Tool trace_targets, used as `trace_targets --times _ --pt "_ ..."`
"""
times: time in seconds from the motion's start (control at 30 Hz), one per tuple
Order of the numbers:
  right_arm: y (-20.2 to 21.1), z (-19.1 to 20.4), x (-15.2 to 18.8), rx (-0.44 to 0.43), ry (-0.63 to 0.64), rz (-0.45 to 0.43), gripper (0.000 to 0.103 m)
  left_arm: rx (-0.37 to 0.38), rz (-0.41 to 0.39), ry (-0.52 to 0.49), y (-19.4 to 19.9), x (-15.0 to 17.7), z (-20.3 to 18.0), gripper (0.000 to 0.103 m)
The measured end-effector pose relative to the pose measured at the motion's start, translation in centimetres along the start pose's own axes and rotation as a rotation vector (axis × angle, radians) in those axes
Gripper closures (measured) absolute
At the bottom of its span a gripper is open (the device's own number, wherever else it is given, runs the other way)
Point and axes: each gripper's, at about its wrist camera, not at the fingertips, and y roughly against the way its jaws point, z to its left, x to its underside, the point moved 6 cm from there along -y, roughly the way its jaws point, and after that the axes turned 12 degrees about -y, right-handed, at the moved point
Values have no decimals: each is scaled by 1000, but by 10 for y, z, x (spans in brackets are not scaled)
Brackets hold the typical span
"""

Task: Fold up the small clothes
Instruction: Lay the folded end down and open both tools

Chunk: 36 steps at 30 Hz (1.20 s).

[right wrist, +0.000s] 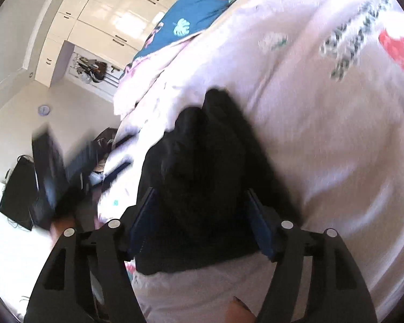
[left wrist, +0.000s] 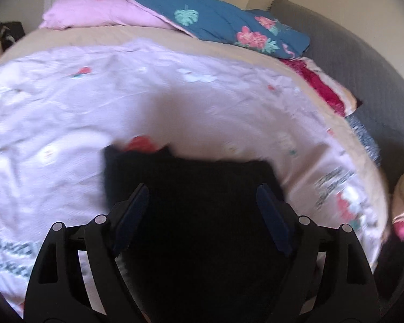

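Observation:
A black garment (left wrist: 191, 188) lies in a folded heap on a pale pink printed bedspread (left wrist: 67, 113). My left gripper (left wrist: 202, 191) hovers just over it, open, with its blue pads wide apart and nothing pinched. A red patch (left wrist: 142, 144) peeks out at the garment's far edge. In the right wrist view the same black garment (right wrist: 202, 161) lies bunched between the fingers of my right gripper (right wrist: 200, 192). That gripper is open, and its pads (right wrist: 145, 215) stand off the cloth on both sides. Both views are motion-blurred.
A teal floral quilt (left wrist: 215, 18) and a pink pillow (left wrist: 94, 13) sit at the bed's far end. A grey headboard (left wrist: 350, 62) and red-pink cloth (left wrist: 317, 86) are on the right. White wardrobes (right wrist: 107, 13) stand beyond the bed edge, with blurred dark equipment (right wrist: 45, 177) at the left.

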Motion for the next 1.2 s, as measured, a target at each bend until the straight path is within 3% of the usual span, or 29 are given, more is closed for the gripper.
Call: trace_targets --times 0.07,0.13,0.2,0.27,0.33,0.4,0.5,0.53,0.57,0.6,0.73,0.8,1.0,1.2 --pt "15 1 -24 59 20 -106 36 -34 20 -21 2 23 9 28" --pt "24 17 -41 50 90 -154 37 -46 42 -41 0 39 12 28" --pt "6 38 -43 9 191 -64 40 -65 67 -62 -6 56 12 28" --pt "-18 48 -43 53 258 -4 52 -74 60 -73 -7 65 7 28" --pt "-47 53 -40 121 335 55 57 -99 39 -94 -4 69 1 28" --pt "-72 52 -36 198 384 97 58 -108 25 -103 -2 70 -1 29" --pt "-92 42 -29 244 389 118 60 -114 13 -123 0 72 -5 32" --pt "-96 40 -31 245 387 119 69 -115 11 -130 1 72 -6 32" --pt "-95 38 -31 238 390 115 90 -113 7 -132 2 71 -7 32" --pt "-94 37 -30 226 395 114 96 -107 7 -130 2 71 -7 32" --pt "-62 61 -40 156 478 26 97 -47 7 -96 9 68 -10 29" --pt "-54 65 -50 173 520 -23 97 1 10 -89 13 67 -18 28" --pt "-83 24 -54 264 474 53 96 -17 60 -125 4 76 -31 26" --pt "-71 23 -55 259 464 16 85 -11 61 -114 6 81 -29 26"
